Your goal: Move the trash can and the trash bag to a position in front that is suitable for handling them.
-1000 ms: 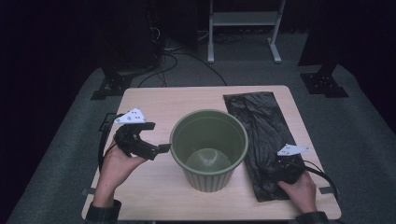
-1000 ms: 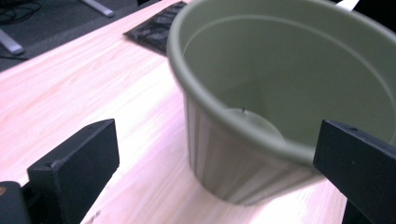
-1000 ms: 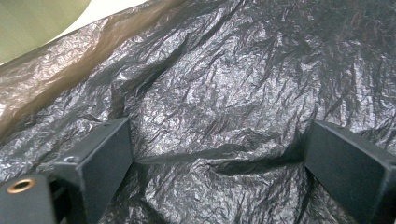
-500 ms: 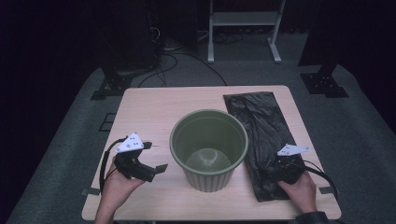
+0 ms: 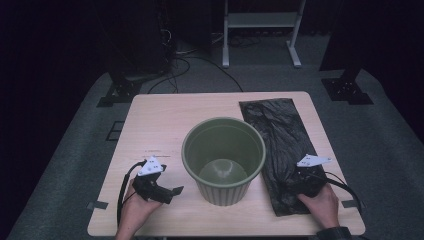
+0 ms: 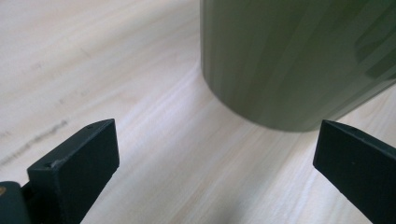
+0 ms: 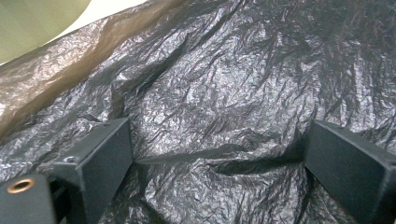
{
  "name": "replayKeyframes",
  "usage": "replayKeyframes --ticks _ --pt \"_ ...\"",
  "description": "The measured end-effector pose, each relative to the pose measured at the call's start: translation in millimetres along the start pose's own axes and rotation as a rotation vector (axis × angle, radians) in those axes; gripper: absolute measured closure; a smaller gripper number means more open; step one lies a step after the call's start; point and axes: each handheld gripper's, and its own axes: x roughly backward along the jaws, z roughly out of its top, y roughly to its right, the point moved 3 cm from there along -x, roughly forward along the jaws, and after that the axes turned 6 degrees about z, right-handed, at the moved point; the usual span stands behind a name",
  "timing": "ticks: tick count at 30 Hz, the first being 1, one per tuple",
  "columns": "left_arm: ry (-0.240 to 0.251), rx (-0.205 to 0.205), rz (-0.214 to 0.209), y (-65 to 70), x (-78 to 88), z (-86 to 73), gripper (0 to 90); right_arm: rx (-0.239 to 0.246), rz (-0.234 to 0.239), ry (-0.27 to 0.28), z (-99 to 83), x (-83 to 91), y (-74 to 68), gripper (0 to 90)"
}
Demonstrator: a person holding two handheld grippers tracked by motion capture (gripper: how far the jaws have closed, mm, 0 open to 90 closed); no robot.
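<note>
Right gripper (image 5: 300,181) pressed onto black bin liner (image 5: 272,135), fingers apart, straddling raised fold, likely to pinch it up. Liner flat on surface (image 5: 160,120), right of green bin (image 5: 223,160). Left gripper (image 5: 167,192) low beside bin base, fingers apart, empty, probably ready to steady bin.

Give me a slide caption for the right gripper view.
Open right gripper pressed onto the crinkled black bag, green bin at the corner.

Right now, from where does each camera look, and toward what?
High view: above the person's side, facing forward and down on the table; both hands and tools show.
Left gripper view: on the left tool, facing the green bin.
Right gripper view: on the right tool, over the black bag.
All three show the bin.
</note>
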Motion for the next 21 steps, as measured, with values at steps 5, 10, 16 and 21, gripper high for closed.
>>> replayKeyframes --ticks 5,10,16,21 --pt "-0.027 -0.002 0.019 -2.0 -10.7 -12.7 0.0 0.000 0.000 0.000 0.0 0.0 0.0 6.4" --pt "-0.032 -0.005 0.037 -7.1 -17.3 -23.2 0.0 0.001 0.000 -0.001 0.0 -0.1 -0.1 6.3" --pt "-0.079 -0.041 0.046 -6.2 -23.9 -28.0 0.0 0.005 0.007 -0.005 0.1 -0.7 -0.6 4.5" --pt "-0.080 -0.041 0.036 -5.2 -27.8 -30.8 0.0 0.005 0.007 -0.005 0.1 -0.6 -0.6 4.6"
